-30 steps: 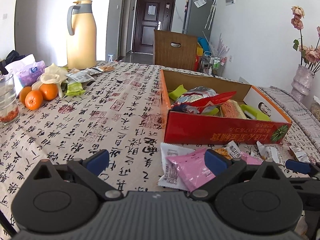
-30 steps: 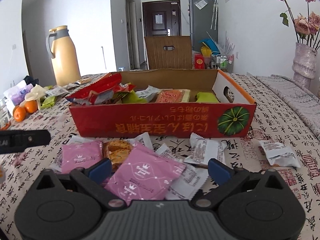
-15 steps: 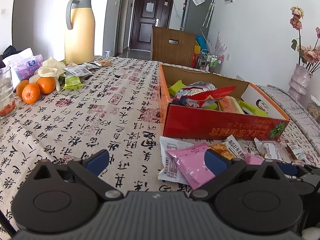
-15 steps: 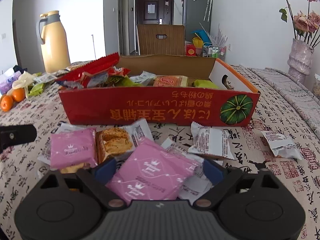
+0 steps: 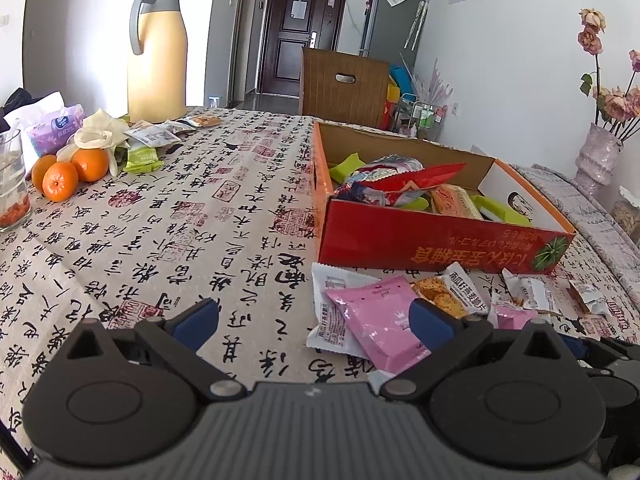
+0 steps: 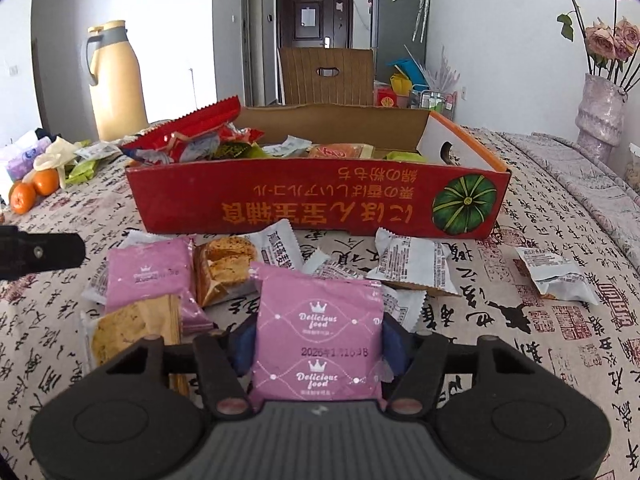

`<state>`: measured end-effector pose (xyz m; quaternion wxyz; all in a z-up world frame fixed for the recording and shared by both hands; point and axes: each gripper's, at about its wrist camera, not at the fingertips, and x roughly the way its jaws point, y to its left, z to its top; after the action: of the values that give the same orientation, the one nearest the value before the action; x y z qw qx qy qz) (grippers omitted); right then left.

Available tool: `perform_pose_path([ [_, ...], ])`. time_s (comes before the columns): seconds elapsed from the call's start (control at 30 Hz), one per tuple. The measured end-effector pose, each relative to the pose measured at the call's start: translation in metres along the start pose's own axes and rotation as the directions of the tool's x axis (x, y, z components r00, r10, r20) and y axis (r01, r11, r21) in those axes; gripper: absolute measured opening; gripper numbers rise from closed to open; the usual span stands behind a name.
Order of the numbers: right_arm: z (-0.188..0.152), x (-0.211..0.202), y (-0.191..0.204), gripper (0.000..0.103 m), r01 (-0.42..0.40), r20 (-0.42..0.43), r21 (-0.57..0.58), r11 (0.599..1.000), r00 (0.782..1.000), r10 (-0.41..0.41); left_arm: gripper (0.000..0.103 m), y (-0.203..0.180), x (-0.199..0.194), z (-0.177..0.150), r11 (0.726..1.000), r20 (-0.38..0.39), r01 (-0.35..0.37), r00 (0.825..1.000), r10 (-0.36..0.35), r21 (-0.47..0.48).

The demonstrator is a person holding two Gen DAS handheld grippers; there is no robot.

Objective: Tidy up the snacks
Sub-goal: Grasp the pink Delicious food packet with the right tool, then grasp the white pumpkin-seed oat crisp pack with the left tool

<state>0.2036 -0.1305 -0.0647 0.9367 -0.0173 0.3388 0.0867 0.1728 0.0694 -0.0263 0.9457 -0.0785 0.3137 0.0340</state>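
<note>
The right claw (image 6: pixel 318 344) has just closed on a pink packet (image 6: pixel 318 336) off the worktop pile, left claw (image 5: pixel 314 320) idle and open; next, lift it into the red box (image 6: pixel 312 204).

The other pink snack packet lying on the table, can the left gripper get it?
Probably yes. The left gripper is open and holds nothing, and the flat pink foil packet lies on top of the pile by its right finger, uncovered. The right gripper is busy gripping another.
</note>
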Motion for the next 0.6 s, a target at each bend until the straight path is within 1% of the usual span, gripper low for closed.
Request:
perform_pose_path([
  [0.13, 0.0, -0.008, -0.006, 0.061, -0.012, 0.025, 0.015, 1.0, 1.0, 0.012, 0.103, -0.005, -0.001, 0.0, 1.0, -0.011, -0.001, 1.0, 0.001, 0.001],
  [0.37, 0.0, -0.025, -0.02, 0.061, -0.029, 0.079, 0.037, 0.999, 0.997, 0.026, 0.103, -0.02, -0.005, -0.002, 1.0, -0.034, 0.017, 0.999, -0.017, 0.014],
  [0.43, -0.001, -0.028, -0.025, 0.061, -0.029, 0.088, 0.045, 0.999, 0.996, 0.025, 0.103, -0.026, -0.003, -0.003, 1.0, -0.049, 0.018, 0.999, -0.017, 0.025],
  [0.6, -0.004, -0.032, -0.039, 0.061, -0.025, 0.094, 0.072, 0.997, 0.995, 0.018, 0.103, -0.043, 0.006, -0.01, 0.998, -0.116, 0.024, 0.993, -0.017, 0.058],
])
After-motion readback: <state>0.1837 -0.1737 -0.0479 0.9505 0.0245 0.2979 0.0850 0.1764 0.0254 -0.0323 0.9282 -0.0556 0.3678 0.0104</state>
